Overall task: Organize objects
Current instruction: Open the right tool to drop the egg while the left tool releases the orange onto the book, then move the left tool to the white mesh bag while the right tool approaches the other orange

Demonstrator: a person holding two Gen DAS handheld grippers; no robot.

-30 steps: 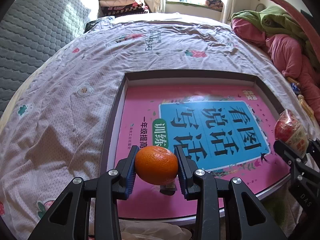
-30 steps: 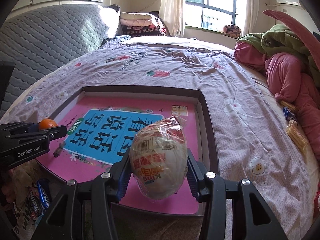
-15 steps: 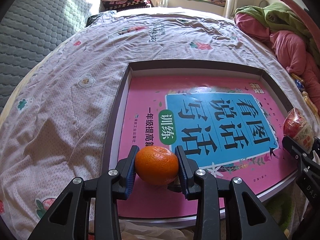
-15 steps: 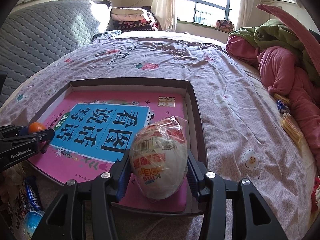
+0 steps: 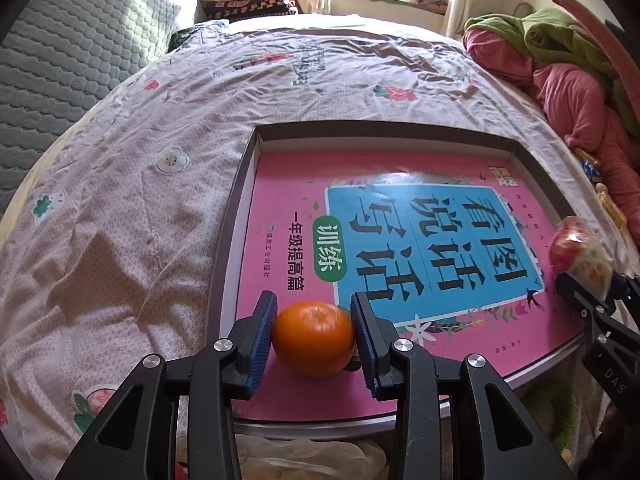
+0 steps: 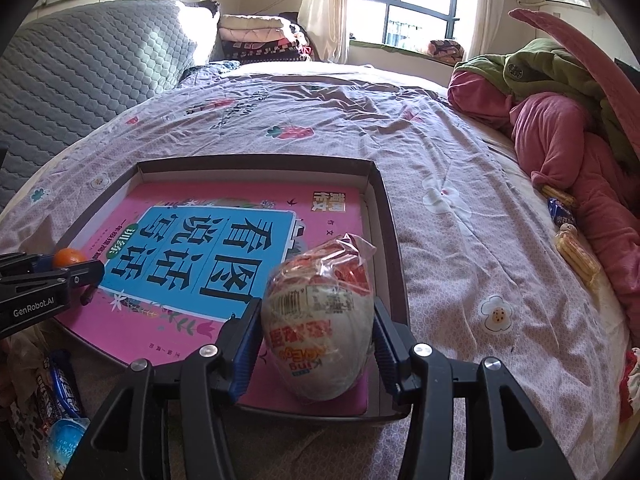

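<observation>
The left claw (image 5: 314, 336) gripped an orange (image 5: 313, 337) over the pink workbook (image 5: 400, 240). At three o'clock, the right claw (image 6: 316, 346) clamped a wrapped, egg-shaped snack (image 6: 318, 336), possibly resting on the box tray (image 6: 390, 240).

Left tool (image 5: 314, 334) clamped on load; right tool (image 6: 316, 338) likewise, level.

Bright daylight pours through the window (image 6: 404, 12) at the far end, blowing out its panes. The bedspread (image 5: 168, 184) shows soft shadows. Glare streaks the glossy pink book (image 5: 400, 216). Fisheye bending curves the edges; black corners vignette both views.
</observation>
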